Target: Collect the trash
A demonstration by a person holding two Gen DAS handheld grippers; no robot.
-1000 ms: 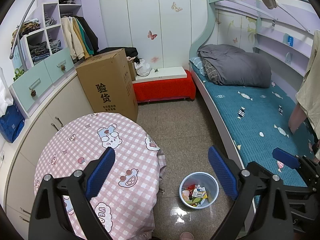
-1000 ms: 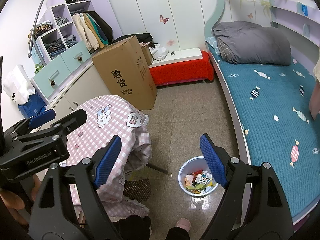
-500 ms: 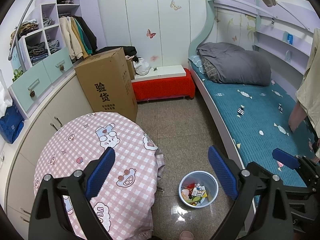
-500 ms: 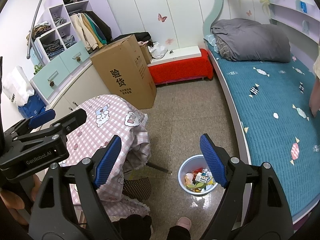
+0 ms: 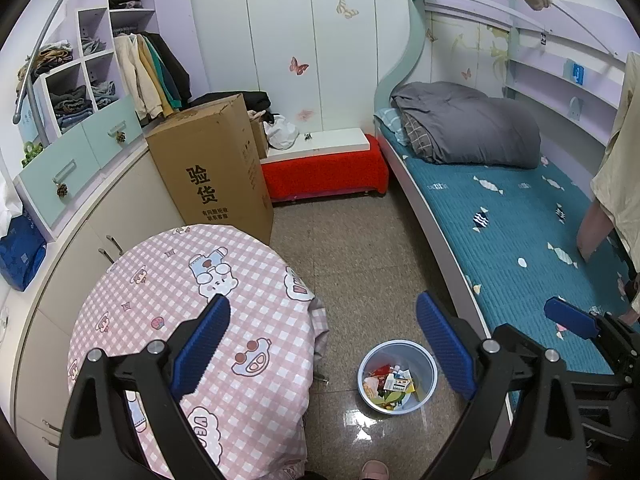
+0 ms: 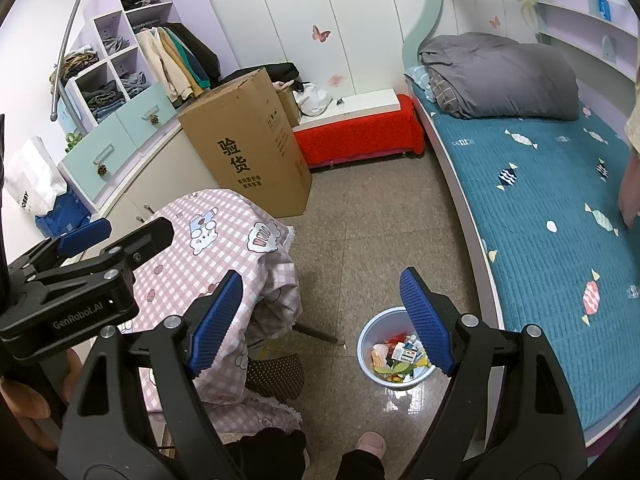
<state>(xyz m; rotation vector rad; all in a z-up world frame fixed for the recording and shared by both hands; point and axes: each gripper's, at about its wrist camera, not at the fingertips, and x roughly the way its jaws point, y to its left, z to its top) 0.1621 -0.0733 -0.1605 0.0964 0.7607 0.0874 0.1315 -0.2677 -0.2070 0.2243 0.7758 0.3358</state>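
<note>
You stand over the room with both tools raised and empty: your left gripper (image 5: 322,344) has its blue pads spread wide with nothing between them, and your right gripper (image 6: 326,322) is likewise wide apart and bare. The trash that can be seen is already gathered in the small blue bin (image 5: 397,376) on the floor, which sits between the table with the pink checked cloth (image 5: 172,292) and the edge of the bed (image 5: 508,232); in it lie coloured wrappers and a small printed carton (image 6: 408,350). The tabletop shows only its printed pattern, and the floor around the bin looks free of litter, though the corner behind the cardboard box (image 5: 216,168) and the space under the cloth are hidden from you. The candy shapes on the teal bedcover read as print, not as wrappers. So you seem to be either at the very end of the job or in a pause to look for more. The next move calls for a scan of the hidden spots; if you find a scrap, bring one gripper down over it, close on it gently, and carry it above the bin before you let go.
</note>
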